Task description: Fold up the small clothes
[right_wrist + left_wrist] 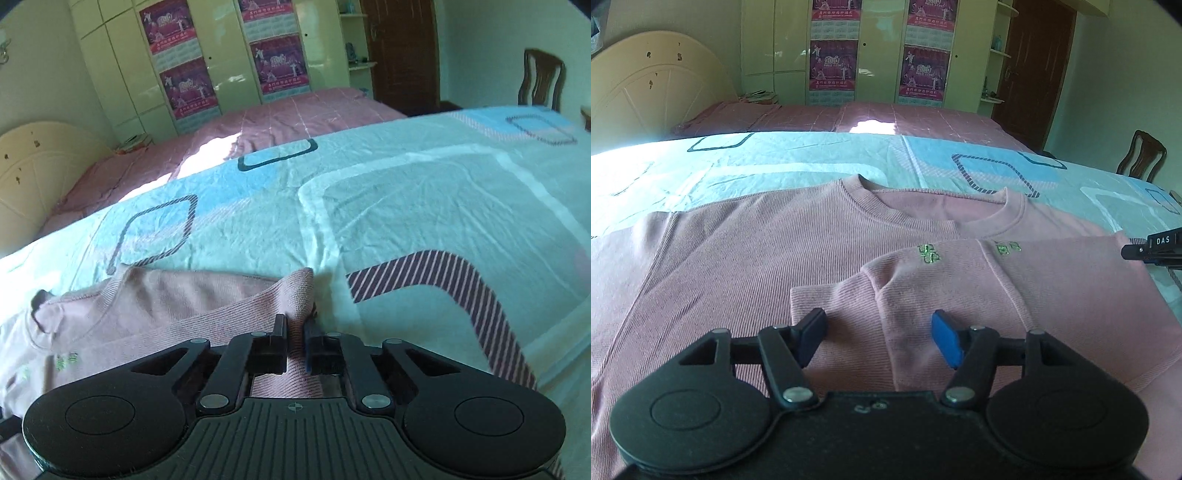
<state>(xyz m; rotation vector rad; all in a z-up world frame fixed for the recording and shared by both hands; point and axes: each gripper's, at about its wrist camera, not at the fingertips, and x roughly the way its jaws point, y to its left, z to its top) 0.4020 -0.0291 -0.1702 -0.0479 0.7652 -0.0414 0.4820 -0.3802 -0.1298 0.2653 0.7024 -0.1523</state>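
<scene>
A pink ribbed sweater [746,258] with green embroidery on the chest lies flat on a light blue patterned bedsheet [812,158], neckline away from me. Its right sleeve [960,295] is folded across the body. My left gripper [879,338] is open, fingers spread just above the folded cuff. My right gripper [295,334] is shut on a raised fold of the sweater [299,295] at its right edge. The right gripper's tip shows at the far right of the left wrist view [1152,247].
A second bed with a pink cover [849,118] and a cream headboard [646,85] stands behind. Beyond it are wardrobes with posters [834,51] and a brown door [1034,62]. A wooden chair [1141,157] stands at the right.
</scene>
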